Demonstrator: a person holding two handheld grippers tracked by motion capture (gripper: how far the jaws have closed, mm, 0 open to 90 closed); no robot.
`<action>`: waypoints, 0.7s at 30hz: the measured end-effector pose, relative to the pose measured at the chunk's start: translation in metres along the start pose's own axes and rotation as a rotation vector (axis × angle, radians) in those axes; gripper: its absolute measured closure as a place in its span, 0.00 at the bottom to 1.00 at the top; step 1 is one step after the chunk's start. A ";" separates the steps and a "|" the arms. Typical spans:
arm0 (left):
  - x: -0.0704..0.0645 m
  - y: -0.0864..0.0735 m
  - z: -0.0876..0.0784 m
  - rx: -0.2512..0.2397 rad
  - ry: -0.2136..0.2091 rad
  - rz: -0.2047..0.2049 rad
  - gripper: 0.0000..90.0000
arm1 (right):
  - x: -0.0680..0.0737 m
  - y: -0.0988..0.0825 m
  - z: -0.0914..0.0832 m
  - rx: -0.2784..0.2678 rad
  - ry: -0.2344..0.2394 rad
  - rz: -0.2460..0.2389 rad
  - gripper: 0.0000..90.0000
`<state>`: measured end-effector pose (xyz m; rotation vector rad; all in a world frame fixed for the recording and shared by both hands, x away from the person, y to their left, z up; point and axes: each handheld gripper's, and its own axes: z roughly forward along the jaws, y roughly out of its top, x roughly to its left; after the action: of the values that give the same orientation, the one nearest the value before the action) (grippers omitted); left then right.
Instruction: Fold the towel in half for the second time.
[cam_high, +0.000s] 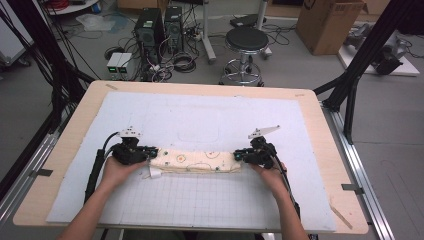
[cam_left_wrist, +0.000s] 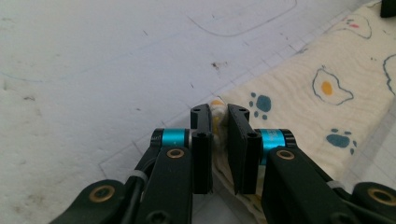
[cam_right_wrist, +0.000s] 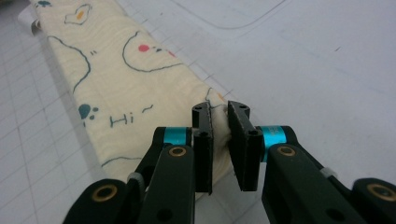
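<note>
A cream cloth (cam_high: 197, 161) printed with eggs, paw marks and "Hi" lies folded into a long strip across the white gridded mat (cam_high: 200, 125). My left gripper (cam_high: 150, 152) is at its left end, jaws pinched on the corner of the cloth (cam_left_wrist: 219, 121). My right gripper (cam_high: 239, 156) is at the right end. Its jaws are shut on that corner of the cloth (cam_right_wrist: 220, 119). In the left gripper view the cloth (cam_left_wrist: 317, 93) runs away to the right. In the right gripper view the cloth (cam_right_wrist: 116, 79) runs away to the upper left.
The mat sits on a wooden table (cam_high: 330, 150). A small white tag (cam_high: 155, 172) sticks out under the cloth's left end. Beyond the table stand a stool (cam_high: 246, 42), computer towers (cam_high: 150, 27), cables and a cardboard box (cam_high: 327, 22).
</note>
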<state>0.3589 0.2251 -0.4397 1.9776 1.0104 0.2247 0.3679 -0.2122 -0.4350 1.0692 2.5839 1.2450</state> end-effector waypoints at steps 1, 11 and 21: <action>0.001 0.001 0.000 -0.008 0.005 -0.002 0.89 | -0.001 0.002 -0.002 -0.011 -0.007 -0.003 0.90; 0.010 0.023 0.009 -0.045 0.069 -0.025 0.89 | -0.010 0.018 -0.001 -0.043 -0.082 0.023 0.90; 0.014 0.021 0.016 -0.026 0.085 -0.044 0.82 | -0.025 0.015 0.005 -0.059 -0.121 0.090 0.79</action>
<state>0.3882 0.2196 -0.4357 1.9335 1.0989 0.2980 0.3966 -0.2178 -0.4324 1.2216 2.4207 1.2258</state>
